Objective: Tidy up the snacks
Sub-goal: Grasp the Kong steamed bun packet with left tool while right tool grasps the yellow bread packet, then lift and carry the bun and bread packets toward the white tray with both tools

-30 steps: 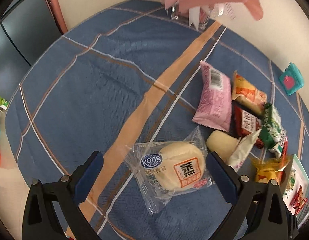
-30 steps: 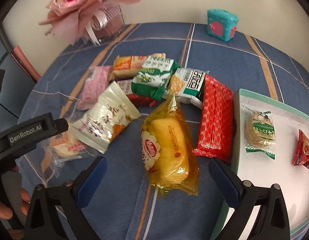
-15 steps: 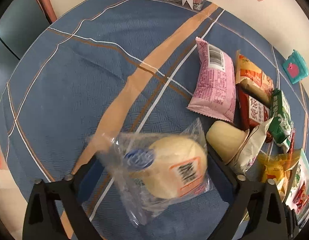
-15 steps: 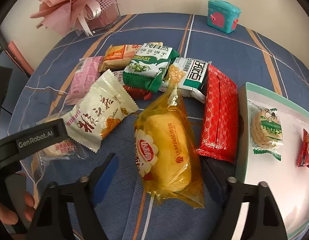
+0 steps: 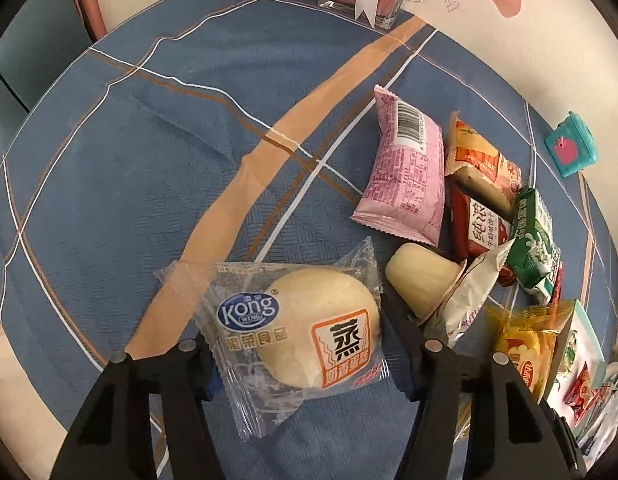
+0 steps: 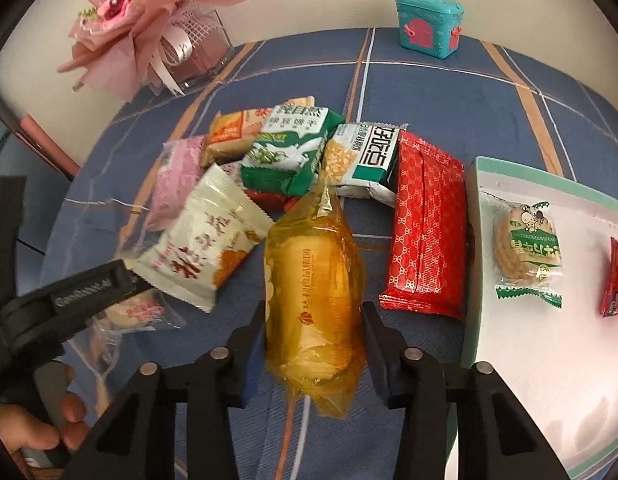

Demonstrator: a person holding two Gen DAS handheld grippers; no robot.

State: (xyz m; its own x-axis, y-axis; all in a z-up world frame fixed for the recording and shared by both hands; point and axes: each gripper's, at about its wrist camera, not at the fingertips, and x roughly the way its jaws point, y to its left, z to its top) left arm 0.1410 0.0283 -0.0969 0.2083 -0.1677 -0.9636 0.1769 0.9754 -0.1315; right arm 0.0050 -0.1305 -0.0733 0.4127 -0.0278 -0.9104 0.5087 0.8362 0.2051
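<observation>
Here both claws have just been closing, each on one snack: the left claw (image 5: 297, 354) clamps the steamed cake packet (image 5: 305, 334), the right claw (image 6: 313, 354) the yellow cake packet (image 6: 315, 300). Next, presumably: lift both off the surface (image 5: 149, 152) toward the tray (image 6: 549, 360).

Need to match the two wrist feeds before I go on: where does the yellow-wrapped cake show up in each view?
Left wrist: the yellow-wrapped cake sits at the lower right edge, partly hidden behind the gripper finger.
Right wrist: it is in the lower centre, between the right hand-held gripper fingers, whose jaws have just been closing.
Shared landmark: the teal toy chest at the table's far side.
</observation>
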